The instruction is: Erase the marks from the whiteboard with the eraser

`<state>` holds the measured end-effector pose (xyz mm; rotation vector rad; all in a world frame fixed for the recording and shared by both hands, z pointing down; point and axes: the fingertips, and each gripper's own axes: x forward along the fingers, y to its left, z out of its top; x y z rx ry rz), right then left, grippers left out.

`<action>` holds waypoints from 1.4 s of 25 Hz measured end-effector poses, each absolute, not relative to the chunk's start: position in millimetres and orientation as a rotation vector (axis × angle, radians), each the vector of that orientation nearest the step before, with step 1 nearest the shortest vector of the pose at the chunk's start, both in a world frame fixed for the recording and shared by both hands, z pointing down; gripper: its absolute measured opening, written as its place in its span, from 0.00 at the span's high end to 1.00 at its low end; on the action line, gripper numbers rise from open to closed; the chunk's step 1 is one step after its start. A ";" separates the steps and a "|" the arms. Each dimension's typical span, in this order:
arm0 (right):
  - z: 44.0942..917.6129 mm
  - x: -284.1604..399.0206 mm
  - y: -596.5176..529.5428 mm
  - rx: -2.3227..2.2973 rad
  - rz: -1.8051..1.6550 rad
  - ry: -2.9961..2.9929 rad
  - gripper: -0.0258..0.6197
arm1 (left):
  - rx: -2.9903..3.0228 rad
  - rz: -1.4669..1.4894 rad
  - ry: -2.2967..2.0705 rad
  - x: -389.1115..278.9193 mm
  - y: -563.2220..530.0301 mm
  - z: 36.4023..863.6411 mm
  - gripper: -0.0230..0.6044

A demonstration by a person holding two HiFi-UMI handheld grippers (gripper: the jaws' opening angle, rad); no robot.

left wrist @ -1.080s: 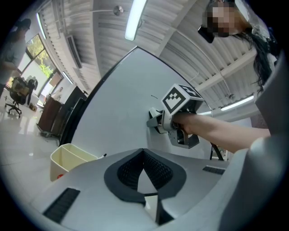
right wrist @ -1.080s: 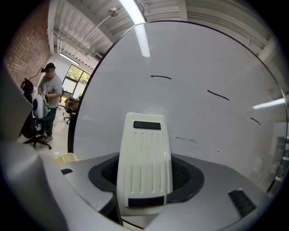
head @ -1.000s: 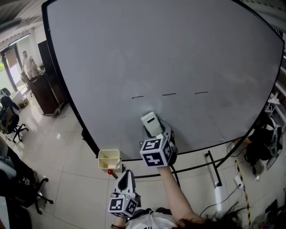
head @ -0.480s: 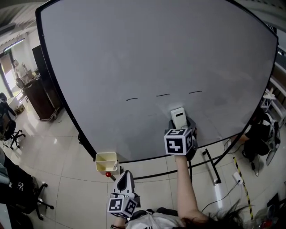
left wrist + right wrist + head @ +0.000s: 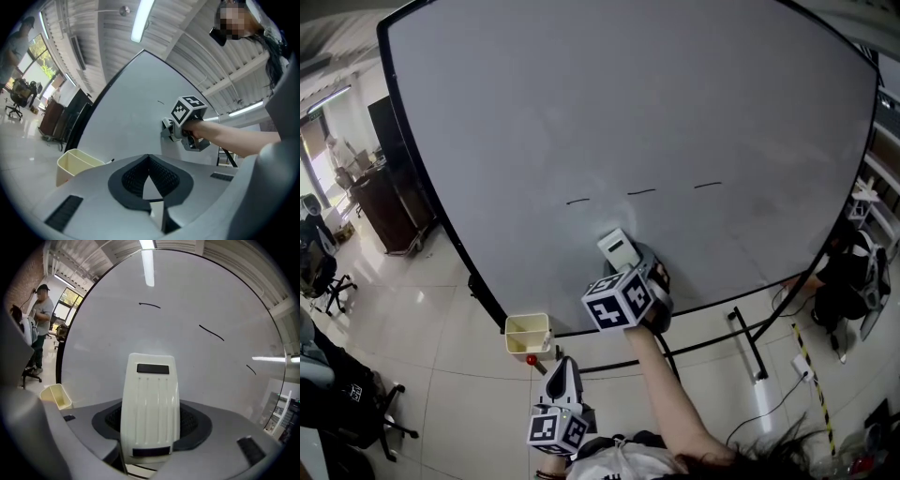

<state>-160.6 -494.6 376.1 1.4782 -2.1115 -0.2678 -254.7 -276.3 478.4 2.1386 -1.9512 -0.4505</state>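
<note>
Whiteboard [image 5: 628,103] fills the upper frame, with three short dark dashes [image 5: 642,192] at its centre; right gripper [image 5: 626,267] clenched on the white eraser [image 5: 618,250] just below them, left gripper [image 5: 563,373] closed and empty at lower centre, over pale tiled floor [image 5: 441,347] with a dark cabinet [image 5: 389,202] at left.

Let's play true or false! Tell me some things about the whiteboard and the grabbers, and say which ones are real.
1. The right gripper holds the eraser. True.
2. The whiteboard is wiped clean. False: three short dark marks are on it.
3. The left gripper holds a marker. False: its jaws are together with nothing between them.
4. In the head view, the eraser is below the marks. True.
5. The bin by the board's lower edge is blue. False: it is cream.
</note>
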 end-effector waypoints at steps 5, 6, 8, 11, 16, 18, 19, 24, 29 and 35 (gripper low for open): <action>377.9 -162.9 -470.0 1.430 -0.113 -2.346 0.54 | 2.124 -0.477 -1.955 -256.8 -262.6 478.1 0.98; 379.4 -161.2 -461.0 1.422 -0.082 -2.395 0.54 | 2.127 -0.474 -1.950 -255.0 -260.3 479.3 0.98; 384.5 -152.3 -441.8 1.410 -0.043 -2.462 0.54 | 2.140 -0.453 -1.938 -249.0 -256.1 483.0 0.98; 409.3 -128.9 -417.0 1.385 0.011 -2.521 0.53 | 2.165 -0.409 -1.920 -234.5 -248.4 487.9 0.98; 460.5 -77.7 -352.6 1.304 0.224 -2.598 0.53 | 2.211 -0.379 -1.891 -197.6 -225.8 486.5 0.98; 483.0 -48.2 -315.9 1.282 0.336 -2.624 0.53 | 2.223 -0.379 -1.885 -177.1 -212.3 485.9 0.98; 494.0 -31.3 -296.1 1.281 0.389 -2.631 0.53 | 2.230 -0.372 -1.882 -165.4 -204.1 485.5 0.98; 540.5 41.4 -203.3 1.241 0.530 -2.615 0.54 | 2.230 -0.358 -1.883 -98.7 -151.8 491.7 0.98; 555.8 96.3 -125.6 1.200 0.571 -2.613 0.54 | 2.224 -0.318 -1.840 -25.3 -88.2 511.2 0.98; 548.6 113.0 -68.1 1.157 0.630 -2.666 0.54 | 2.251 -0.297 -1.814 14.5 -37.7 507.1 0.98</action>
